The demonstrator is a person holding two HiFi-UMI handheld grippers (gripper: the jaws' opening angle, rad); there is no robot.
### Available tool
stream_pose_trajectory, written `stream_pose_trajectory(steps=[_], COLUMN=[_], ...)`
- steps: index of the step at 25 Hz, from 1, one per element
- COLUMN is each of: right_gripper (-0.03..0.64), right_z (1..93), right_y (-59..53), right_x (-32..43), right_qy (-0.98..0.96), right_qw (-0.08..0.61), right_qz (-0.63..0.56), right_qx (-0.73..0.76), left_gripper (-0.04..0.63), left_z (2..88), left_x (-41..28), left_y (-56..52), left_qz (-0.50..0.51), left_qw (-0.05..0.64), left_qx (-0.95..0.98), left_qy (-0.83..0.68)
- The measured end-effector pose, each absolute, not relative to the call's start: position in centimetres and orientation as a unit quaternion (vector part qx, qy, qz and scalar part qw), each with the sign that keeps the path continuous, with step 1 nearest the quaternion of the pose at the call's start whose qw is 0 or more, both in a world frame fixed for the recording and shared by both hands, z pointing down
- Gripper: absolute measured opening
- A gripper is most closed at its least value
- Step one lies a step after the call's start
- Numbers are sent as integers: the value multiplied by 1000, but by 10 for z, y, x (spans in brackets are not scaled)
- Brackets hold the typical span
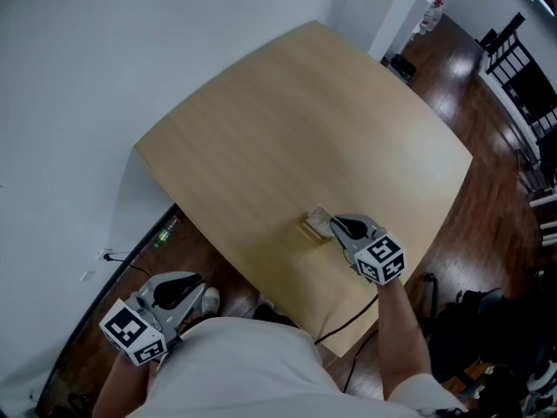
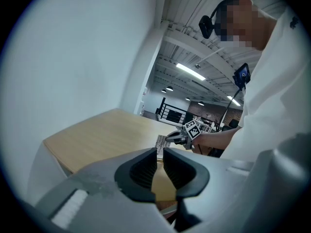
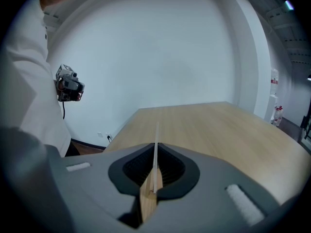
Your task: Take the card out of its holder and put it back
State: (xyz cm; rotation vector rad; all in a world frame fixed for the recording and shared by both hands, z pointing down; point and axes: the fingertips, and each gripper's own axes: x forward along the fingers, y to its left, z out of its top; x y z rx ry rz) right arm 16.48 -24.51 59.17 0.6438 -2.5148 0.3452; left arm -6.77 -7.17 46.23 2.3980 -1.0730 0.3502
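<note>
Edgewise, right hand-held gripper (image 3: pixel 155 148) pinches the card (image 3: pixel 156 136), pointing straight ahead; left hand-held gripper (image 2: pixel 160 151) slightly spread.

The head view looks steeply down on the wooden table (image 1: pixel 305 129). The left gripper view faces across it from off its edge; the right gripper view skims it closely. All share its top.
</note>
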Motion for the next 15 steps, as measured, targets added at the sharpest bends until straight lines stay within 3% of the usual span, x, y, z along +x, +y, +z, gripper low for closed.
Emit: stream_pose_trajectory(steps=[15], right_gripper=[25], right_z=[612], right_y=[-247], right_x=[166], right_qy=[-932], right_qw=[240], right_qz=[140], right_qx=[233], left_gripper=[48], left_z=[470], left_x=[-54], left_y=[-66], left_qz=[139], left_qw=[265], left_qx=[869], left_qy=[-394])
